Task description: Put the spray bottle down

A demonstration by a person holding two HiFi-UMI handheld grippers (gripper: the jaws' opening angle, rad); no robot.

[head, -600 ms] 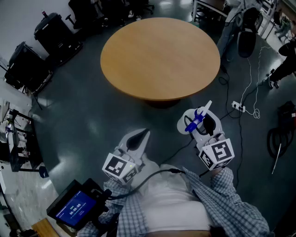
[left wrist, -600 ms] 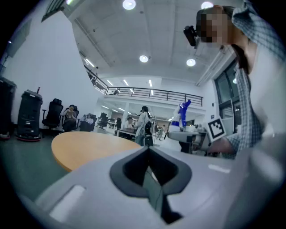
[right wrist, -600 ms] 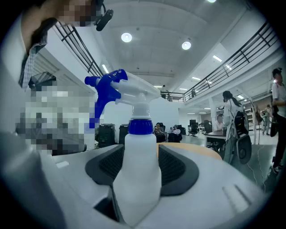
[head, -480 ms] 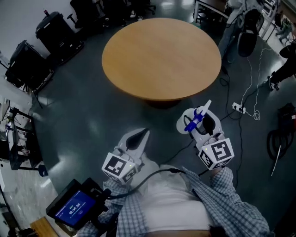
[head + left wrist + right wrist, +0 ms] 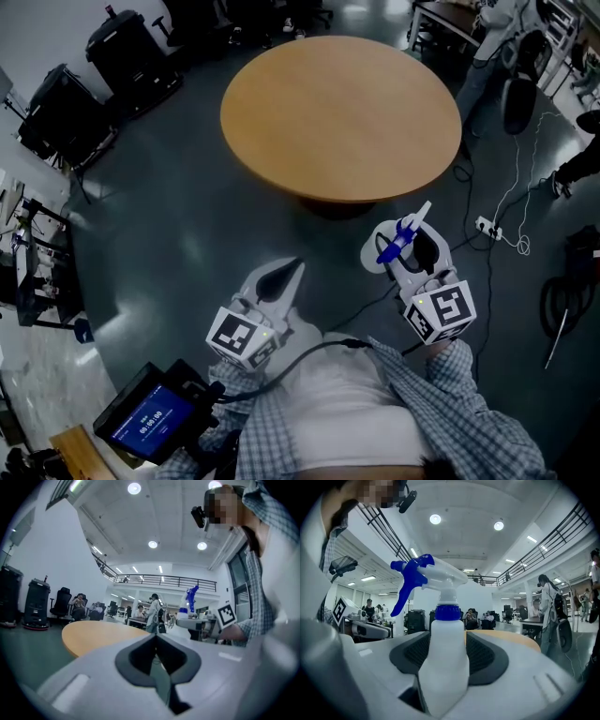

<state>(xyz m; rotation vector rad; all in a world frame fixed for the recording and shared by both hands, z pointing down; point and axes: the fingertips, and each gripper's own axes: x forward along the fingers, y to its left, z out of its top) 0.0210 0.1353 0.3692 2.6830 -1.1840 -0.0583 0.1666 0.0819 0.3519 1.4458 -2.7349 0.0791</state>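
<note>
A white spray bottle (image 5: 443,663) with a blue trigger head (image 5: 412,581) stands upright between the jaws of my right gripper (image 5: 449,656), which is shut on its body. In the head view the spray bottle (image 5: 401,236) shows in the right gripper (image 5: 401,246), held level above the floor just short of the round wooden table (image 5: 342,112). My left gripper (image 5: 281,281) is shut with nothing in it, level, beside my body. In the left gripper view, its jaws (image 5: 157,660) meet at the tips and the table (image 5: 93,634) lies ahead.
Black cases (image 5: 56,117) and office chairs stand at the far left. Cables and a power strip (image 5: 487,225) lie on the floor to the right. A tablet with a blue screen (image 5: 150,422) hangs at my lower left. Several people sit and stand in the background.
The head view has shifted a little, so the table and floor sit slightly further right in the picture. Both grippers keep their places and the bottle stays gripped.
</note>
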